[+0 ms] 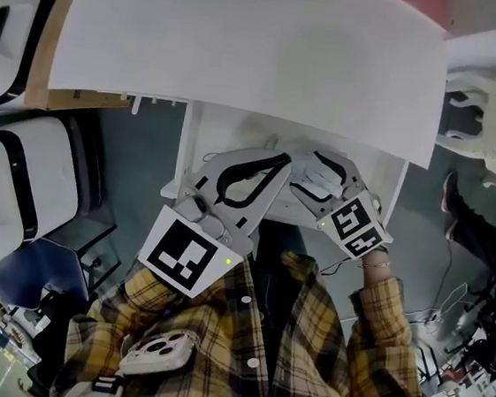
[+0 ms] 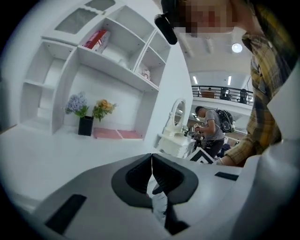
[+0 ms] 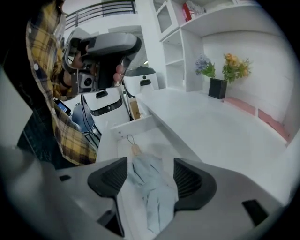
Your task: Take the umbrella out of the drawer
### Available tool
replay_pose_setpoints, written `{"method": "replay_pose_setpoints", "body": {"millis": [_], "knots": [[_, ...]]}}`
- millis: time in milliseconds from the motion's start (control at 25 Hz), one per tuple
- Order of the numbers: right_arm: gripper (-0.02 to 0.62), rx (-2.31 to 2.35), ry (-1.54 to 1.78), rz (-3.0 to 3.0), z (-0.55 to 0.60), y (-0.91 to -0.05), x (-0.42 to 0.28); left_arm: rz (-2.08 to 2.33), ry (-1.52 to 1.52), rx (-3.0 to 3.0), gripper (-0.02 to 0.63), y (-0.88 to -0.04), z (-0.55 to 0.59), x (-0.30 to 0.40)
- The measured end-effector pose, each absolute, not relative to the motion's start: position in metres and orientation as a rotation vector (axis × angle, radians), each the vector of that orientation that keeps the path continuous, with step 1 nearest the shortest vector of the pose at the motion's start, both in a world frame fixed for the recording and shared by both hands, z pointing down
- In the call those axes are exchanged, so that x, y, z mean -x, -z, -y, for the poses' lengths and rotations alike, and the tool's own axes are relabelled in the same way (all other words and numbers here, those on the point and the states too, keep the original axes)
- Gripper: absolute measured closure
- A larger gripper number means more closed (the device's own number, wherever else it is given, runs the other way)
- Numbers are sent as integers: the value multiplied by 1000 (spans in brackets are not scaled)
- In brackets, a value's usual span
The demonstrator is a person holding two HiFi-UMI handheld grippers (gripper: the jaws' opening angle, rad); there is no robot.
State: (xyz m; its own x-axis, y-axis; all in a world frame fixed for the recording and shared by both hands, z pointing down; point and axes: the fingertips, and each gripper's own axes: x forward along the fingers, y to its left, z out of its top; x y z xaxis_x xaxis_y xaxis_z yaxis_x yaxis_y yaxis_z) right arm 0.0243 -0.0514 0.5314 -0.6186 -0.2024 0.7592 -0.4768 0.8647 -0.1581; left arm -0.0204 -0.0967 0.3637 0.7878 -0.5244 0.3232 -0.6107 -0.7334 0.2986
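A folded pale blue-grey umbrella lies lengthwise in the open white drawer, its wooden handle end and cord loop toward the drawer's far wall. My right gripper is open just above it, a dark pad on either side of the cloth and not pressing on it. In the head view both grippers reach into the drawer under the tabletop, the right gripper beside the left gripper. The left gripper is shut with its pads meeting at the tips and holds nothing.
The white tabletop overhangs the drawer. A black vase with flowers and white shelving stand at the back of the desk. White machines stand to the left. A person with a backpack is far behind.
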Motion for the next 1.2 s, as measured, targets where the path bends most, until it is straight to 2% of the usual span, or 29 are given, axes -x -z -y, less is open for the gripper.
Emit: {"method": "replay_pose_setpoints", "body": {"millis": [440,1200], "knots": [[264,-246,-319,2131,39,-599,-25,926,-349,-2567,584,-381,90,32],[259,-35,-140,1824,41,-661,-35,958,-357,-2532,583,-395,87,34]]}}
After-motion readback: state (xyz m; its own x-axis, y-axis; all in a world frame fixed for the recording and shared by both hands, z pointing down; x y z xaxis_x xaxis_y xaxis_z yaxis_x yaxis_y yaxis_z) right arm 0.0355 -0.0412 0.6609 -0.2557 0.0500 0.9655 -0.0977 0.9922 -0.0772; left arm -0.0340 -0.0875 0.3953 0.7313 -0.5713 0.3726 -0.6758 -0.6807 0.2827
